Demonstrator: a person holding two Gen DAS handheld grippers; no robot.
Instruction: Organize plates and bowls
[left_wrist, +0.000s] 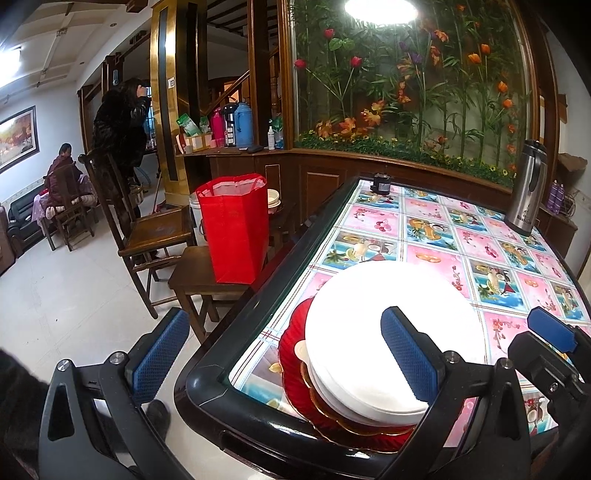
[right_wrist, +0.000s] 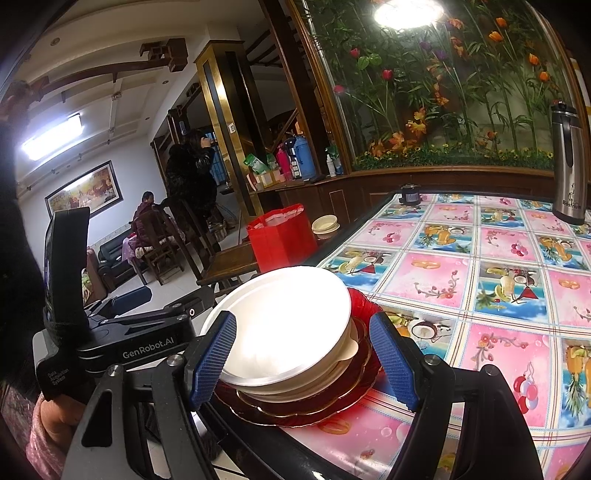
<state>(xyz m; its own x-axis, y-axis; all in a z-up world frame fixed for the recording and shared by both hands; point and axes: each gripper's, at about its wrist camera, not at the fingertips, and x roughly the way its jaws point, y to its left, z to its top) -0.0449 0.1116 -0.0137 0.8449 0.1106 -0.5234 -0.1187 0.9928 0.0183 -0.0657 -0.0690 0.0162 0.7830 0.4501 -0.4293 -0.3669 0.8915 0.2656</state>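
Observation:
A stack stands at the table's near left corner: a white bowl (left_wrist: 388, 332) (right_wrist: 288, 325) on top of red scalloped plates (left_wrist: 291, 354) (right_wrist: 354, 384). My left gripper (left_wrist: 284, 350) is open; its right finger is over the bowl, its left finger off the table edge. My right gripper (right_wrist: 303, 362) is open, its fingers on either side of the stack near the bowl's front; it also shows at the right in the left wrist view (left_wrist: 550, 328). More cream bowls (right_wrist: 325, 223) sit behind a red bag.
The table (right_wrist: 480, 273) has a fruit-patterned cloth and a black rim. A steel thermos (right_wrist: 569, 166) and a small dark jar (right_wrist: 410, 194) stand at the far side. A red bag (left_wrist: 234, 229), stool and chairs stand left of the table. Two people are farther left.

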